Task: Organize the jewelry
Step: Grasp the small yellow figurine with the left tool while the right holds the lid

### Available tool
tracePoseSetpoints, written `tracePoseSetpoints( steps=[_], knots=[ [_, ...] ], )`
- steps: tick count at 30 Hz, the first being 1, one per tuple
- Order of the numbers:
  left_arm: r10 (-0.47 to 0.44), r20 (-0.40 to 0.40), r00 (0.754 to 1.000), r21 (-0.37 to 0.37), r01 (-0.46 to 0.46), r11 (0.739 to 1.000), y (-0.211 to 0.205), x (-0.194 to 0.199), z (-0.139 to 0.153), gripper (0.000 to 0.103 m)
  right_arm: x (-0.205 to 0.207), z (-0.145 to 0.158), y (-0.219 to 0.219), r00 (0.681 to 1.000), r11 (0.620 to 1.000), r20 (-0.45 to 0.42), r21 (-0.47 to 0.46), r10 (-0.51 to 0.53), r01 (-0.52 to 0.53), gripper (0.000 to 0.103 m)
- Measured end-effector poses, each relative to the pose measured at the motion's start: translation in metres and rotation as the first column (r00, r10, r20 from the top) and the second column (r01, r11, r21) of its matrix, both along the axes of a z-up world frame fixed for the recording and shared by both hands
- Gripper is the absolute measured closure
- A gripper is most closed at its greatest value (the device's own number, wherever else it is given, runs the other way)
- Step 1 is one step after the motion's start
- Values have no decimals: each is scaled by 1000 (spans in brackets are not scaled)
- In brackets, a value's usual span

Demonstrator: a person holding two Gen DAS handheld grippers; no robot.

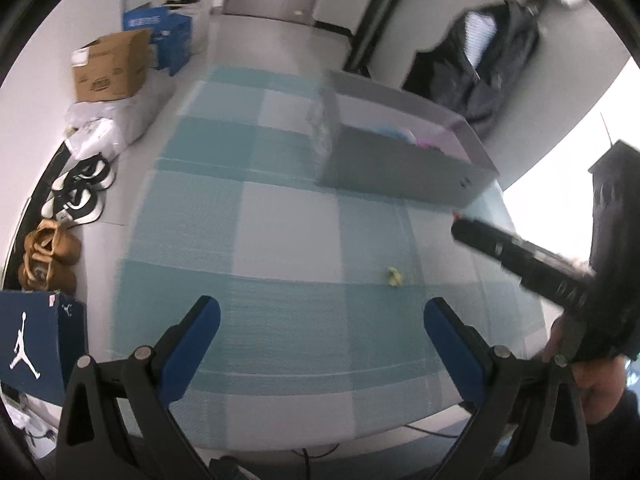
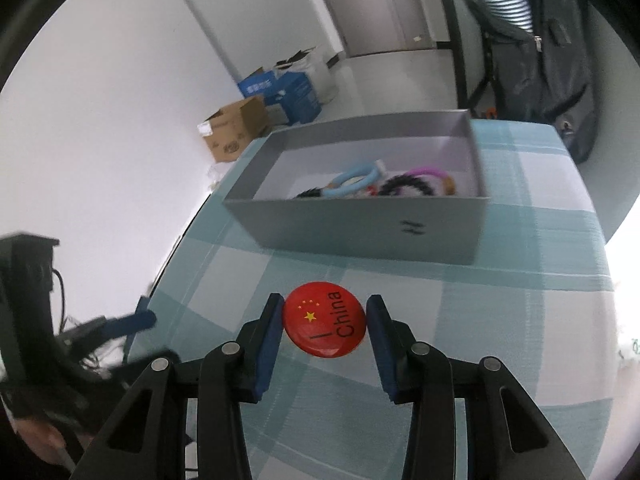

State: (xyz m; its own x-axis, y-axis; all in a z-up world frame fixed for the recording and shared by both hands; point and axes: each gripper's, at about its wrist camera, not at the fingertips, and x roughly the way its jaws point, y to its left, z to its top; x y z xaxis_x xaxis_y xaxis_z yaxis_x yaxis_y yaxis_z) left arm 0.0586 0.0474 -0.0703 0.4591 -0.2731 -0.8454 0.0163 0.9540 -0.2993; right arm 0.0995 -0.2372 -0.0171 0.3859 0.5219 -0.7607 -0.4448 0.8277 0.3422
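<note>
Left wrist view: your gray box [image 1: 404, 160] sits upper right on the table [image 1: 280, 240], contents blurred; your left tongs [image 1: 320, 320] gape wide, empty.

Right wrist view: the box [image 2: 360, 228] at centre holds rings and bracelets [image 2: 356, 178]; your right tongs [image 2: 325, 320] pinch the red badge [image 2: 325, 325] at lower centre.

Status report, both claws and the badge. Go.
Right claw shut on badge, short of the box. Left claw open, nothing in it. Small yellow piece loose on the cloth. Path to box clear.
</note>
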Motion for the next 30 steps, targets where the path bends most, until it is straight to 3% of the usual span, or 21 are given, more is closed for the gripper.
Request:
tracePoseSetpoints(
  steps=[5,12,19,23,26,28,30],
  knots=[
    [-58,-30,998,76,60,995,-26,6,-8,4,2,8,-17,1000,1000,15,9,-19,19,63],
    [-71,-45,996,145,77,987,-44,11,-15,4,5,13,-34,999,998,24,38,-41,40,63],
    [-114,-51,992,238,123,963,-58,7,-21,5,8,16,-46,998,997,13,52,-55,54,63],
    [-131,-23,991,276,132,952,-61,3,-19,21,9,14,-46,998,997,4,58,-55,55,62],
    [-139,-12,990,277,137,951,-62,1,-20,24,9,16,-46,999,996,5,67,-52,51,62],
    [-148,-3,989,277,143,950,-65,1,-18,33,9,17,-46,999,996,10,75,-51,50,62],
    [-161,7,987,276,153,949,-68,3,-17,50,8,18,-46,999,996,12,79,-52,51,62]
  ],
)
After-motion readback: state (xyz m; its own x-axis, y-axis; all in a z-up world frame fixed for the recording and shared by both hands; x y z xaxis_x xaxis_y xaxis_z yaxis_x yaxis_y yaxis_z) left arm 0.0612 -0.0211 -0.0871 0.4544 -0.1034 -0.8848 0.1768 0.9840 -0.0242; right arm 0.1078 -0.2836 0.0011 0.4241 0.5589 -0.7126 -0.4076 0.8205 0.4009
